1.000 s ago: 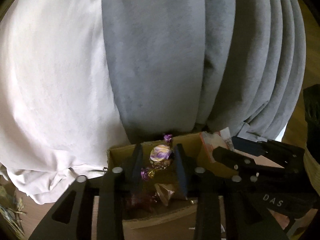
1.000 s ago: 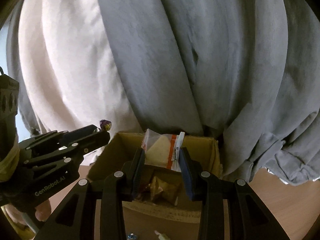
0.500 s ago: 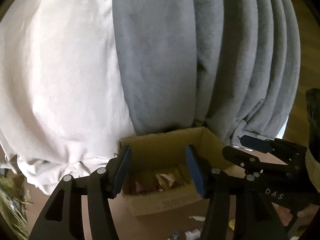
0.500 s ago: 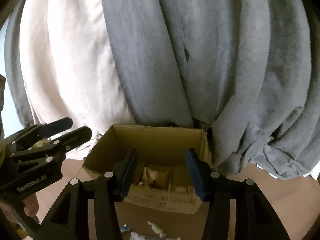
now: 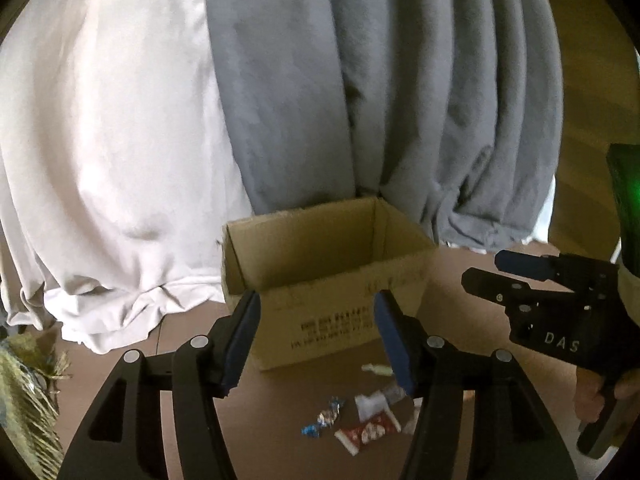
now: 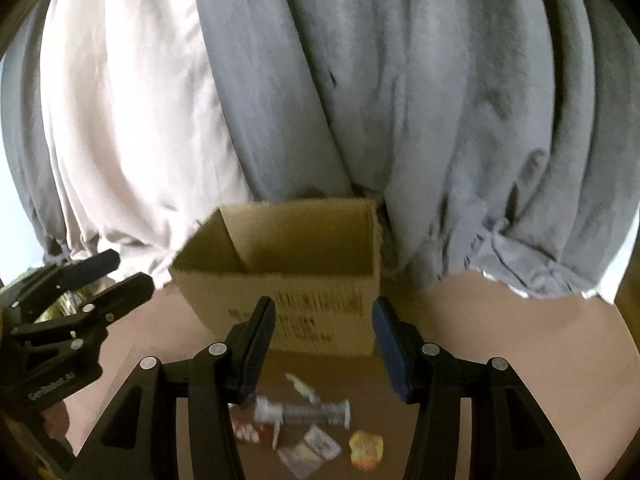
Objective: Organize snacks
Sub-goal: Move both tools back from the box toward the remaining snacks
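Note:
An open cardboard box (image 5: 400, 280) stands on the brown floor against the curtains; its inside is hidden from here. My left gripper (image 5: 316, 300) hangs in front of the box, its jaws opening and nothing between them. My right gripper (image 6: 324, 304) is open and empty, also short of the box (image 6: 224, 292). Loose snacks lie on the floor below the fingers: a blue-silver candy (image 5: 326, 420), a red packet (image 5: 366, 434), a white-and-red packet (image 6: 304, 412) and a yellow-red snack (image 6: 366, 450). Each gripper shows in the other's view: right gripper (image 5: 486, 268), left gripper (image 6: 130, 270).
A grey curtain (image 5: 400, 100) and a pale curtain (image 5: 112, 160) hang behind the box and bunch on the floor. Dry straw-like stuff (image 5: 24, 392) lies at the far left. A person's hand (image 5: 592, 392) holds the right gripper's handle.
Both grippers pulled back from over the box and opened. The purple candy and the clear packet they held are gone from the jaws. Loose snacks on the floor came into view.

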`<move>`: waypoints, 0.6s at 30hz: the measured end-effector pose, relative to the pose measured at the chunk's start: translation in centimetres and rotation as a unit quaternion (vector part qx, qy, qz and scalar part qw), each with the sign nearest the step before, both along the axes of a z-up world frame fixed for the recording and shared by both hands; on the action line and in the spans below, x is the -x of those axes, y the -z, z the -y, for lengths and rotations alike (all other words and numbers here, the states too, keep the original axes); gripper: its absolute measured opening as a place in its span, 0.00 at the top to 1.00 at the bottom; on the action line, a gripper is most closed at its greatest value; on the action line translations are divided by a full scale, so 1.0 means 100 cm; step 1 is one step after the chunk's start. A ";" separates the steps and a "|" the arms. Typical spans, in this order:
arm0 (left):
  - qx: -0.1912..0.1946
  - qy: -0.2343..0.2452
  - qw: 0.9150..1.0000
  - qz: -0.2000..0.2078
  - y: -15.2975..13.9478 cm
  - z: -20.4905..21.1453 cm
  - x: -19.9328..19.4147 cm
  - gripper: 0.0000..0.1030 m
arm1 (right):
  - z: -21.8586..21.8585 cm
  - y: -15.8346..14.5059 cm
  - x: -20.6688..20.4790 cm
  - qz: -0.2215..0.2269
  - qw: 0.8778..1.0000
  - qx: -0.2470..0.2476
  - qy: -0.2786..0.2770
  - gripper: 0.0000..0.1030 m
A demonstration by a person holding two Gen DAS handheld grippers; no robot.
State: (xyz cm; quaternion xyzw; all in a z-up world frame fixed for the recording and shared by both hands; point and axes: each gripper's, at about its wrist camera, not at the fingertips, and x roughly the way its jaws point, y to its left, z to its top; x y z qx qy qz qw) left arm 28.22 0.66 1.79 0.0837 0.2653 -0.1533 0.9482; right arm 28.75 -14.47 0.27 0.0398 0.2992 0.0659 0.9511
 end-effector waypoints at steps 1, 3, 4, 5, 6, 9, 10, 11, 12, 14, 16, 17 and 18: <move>-0.006 0.003 1.000 0.001 0.003 0.002 0.002 0.43 | 0.001 0.005 0.004 -0.006 1.000 0.002 0.002 0.50; -0.017 0.014 1.000 -0.003 0.013 0.004 0.008 0.43 | 0.003 0.014 0.010 -0.018 1.000 0.003 0.004 0.50; -0.021 0.018 1.000 -0.006 0.017 0.005 0.010 0.43 | 0.005 0.019 0.013 -0.025 1.000 0.000 0.007 0.50; -0.027 0.022 0.999 -0.010 0.022 0.007 0.013 0.43 | 0.007 0.025 0.017 -0.034 0.999 -0.003 0.011 0.50; -0.030 0.025 0.999 -0.013 0.026 0.008 0.015 0.43 | 0.009 0.030 0.019 -0.040 0.999 -0.005 0.014 0.50; -0.038 0.033 0.998 -0.023 0.039 0.011 0.022 0.43 | 0.013 0.044 0.027 -0.059 0.998 -0.008 0.025 0.50; -0.038 0.036 0.998 -0.029 0.044 0.011 0.024 0.43 | 0.014 0.049 0.029 -0.066 0.997 -0.010 0.026 0.50; -0.038 0.038 0.998 -0.036 0.049 0.012 0.025 0.43 | 0.015 0.054 0.032 -0.073 0.997 -0.009 0.027 0.50; -0.038 0.039 0.998 -0.042 0.054 0.013 0.027 0.43 | 0.015 0.058 0.034 -0.078 0.997 -0.008 0.027 0.50; -0.039 0.043 0.997 -0.053 0.064 0.014 0.030 0.43 | 0.016 0.066 0.038 -0.090 0.995 -0.010 0.028 0.50; -0.043 0.046 0.996 -0.066 0.075 0.016 0.031 0.43 | 0.017 0.074 0.041 -0.101 0.994 -0.011 0.029 0.50; -0.043 0.051 0.995 -0.075 0.081 0.016 0.031 0.43 | 0.017 0.079 0.042 -0.109 0.994 -0.012 0.030 0.50; -0.045 0.054 0.994 -0.084 0.087 0.016 0.030 0.43 | 0.018 0.083 0.043 -0.114 0.993 -0.012 0.031 0.50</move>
